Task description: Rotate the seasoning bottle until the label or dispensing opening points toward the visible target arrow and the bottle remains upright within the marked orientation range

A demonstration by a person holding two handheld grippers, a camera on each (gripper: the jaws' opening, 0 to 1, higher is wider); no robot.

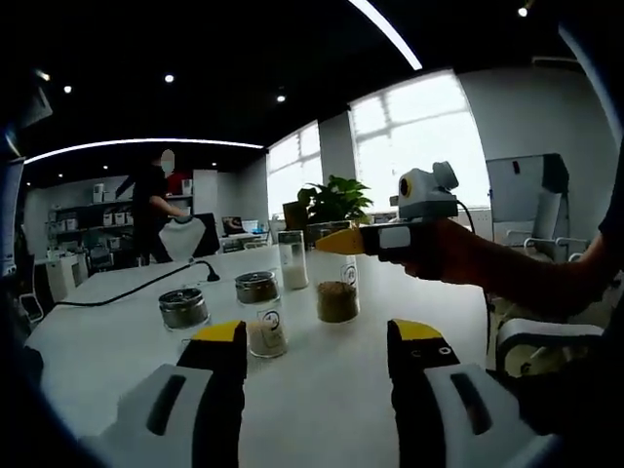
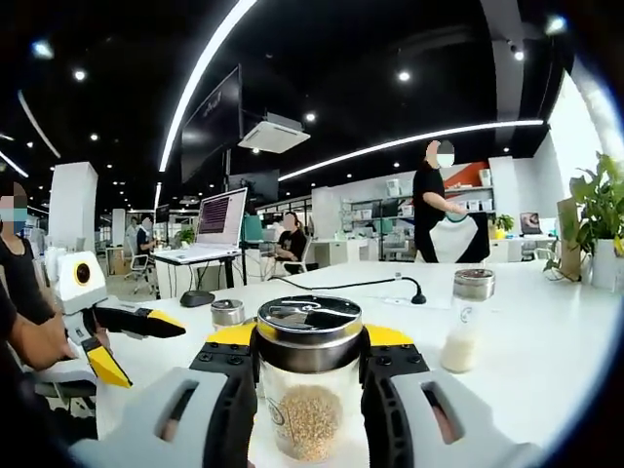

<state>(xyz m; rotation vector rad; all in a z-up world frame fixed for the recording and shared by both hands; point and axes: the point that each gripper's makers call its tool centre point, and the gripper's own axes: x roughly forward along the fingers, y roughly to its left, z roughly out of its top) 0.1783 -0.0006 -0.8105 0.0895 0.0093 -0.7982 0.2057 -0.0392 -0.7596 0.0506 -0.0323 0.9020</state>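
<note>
The seasoning bottle (image 2: 310,414) is clear glass with a steel lid and brown grains in its lower half. It stands upright between the jaws of my right gripper (image 2: 310,339), which press on its sides just under the lid. In the left gripper view the same bottle (image 1: 337,297) stands on the white table (image 1: 322,400), and the right gripper (image 1: 343,241) reaches its top from the right, held by a hand. My left gripper (image 1: 317,333) is open over the near table with nothing between its jaws, and in the right gripper view this left gripper (image 2: 146,353) is at the far left.
Other jars stand nearby: a tall one with white contents (image 1: 293,259), a short one with pale contents (image 1: 261,310) and a low one with a steel lid (image 1: 183,308). A black cable (image 1: 136,285) crosses the table. A potted plant (image 1: 336,202) stands behind, and a person (image 1: 151,210) stands farther back.
</note>
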